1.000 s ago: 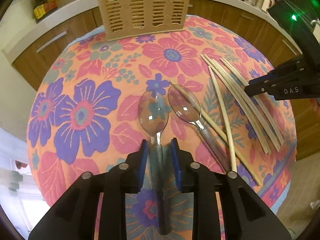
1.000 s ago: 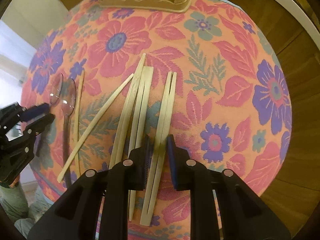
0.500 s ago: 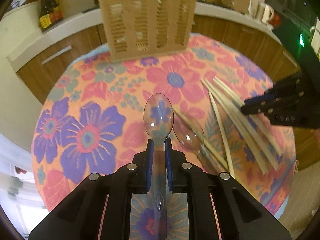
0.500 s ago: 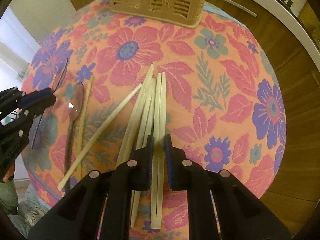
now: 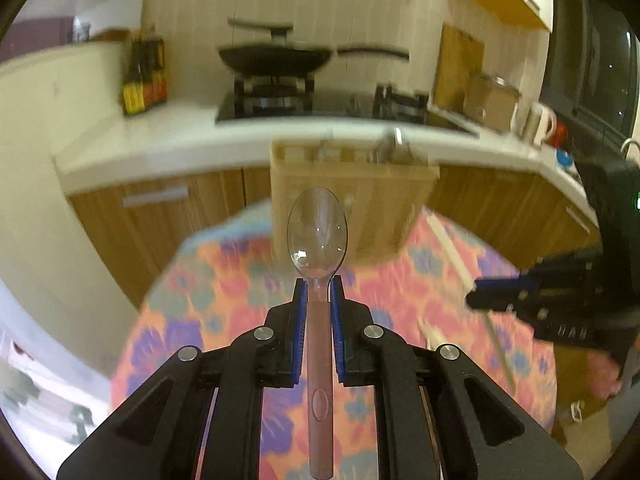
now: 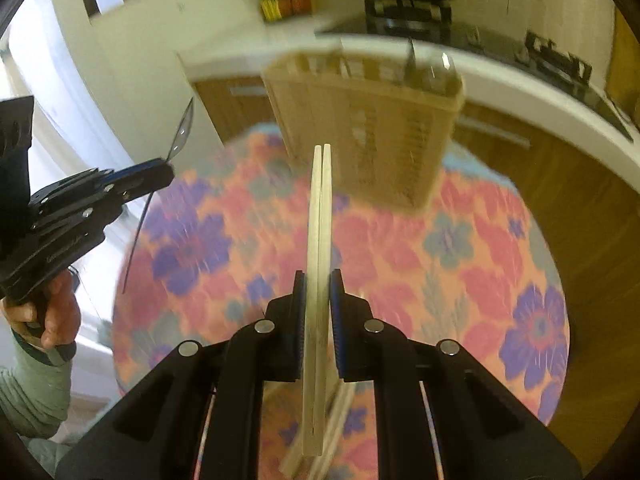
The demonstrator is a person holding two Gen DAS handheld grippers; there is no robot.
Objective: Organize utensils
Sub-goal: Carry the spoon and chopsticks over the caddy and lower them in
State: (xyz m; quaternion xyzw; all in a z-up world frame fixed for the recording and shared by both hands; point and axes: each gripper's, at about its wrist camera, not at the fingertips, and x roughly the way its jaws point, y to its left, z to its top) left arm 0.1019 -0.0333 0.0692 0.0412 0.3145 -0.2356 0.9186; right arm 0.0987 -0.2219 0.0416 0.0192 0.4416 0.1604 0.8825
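Note:
My left gripper [image 5: 318, 282] is shut on a clear plastic spoon [image 5: 317, 229], held up above the floral tablecloth [image 5: 224, 296] with its bowl pointing at the beige slotted utensil basket [image 5: 354, 200]. My right gripper [image 6: 318, 278] is shut on a pair of pale chopsticks [image 6: 321, 208], also lifted and pointing at the basket [image 6: 372, 128], which holds metal utensils [image 6: 430, 66]. The left gripper with its spoon [image 6: 182, 132] shows at the left of the right wrist view. More chopsticks [image 6: 320, 456] lie on the cloth below my right gripper.
The round table stands in front of a kitchen counter [image 5: 168, 132] with wooden cabinets, a stove with a black pan [image 5: 276, 56], sauce bottles [image 5: 144, 80] and a white kettle [image 5: 534, 122]. The basket stands at the table's far edge.
Both grippers closed on their items and lifted them off the cloth. The views tilted up from the table to the basket and the counter.

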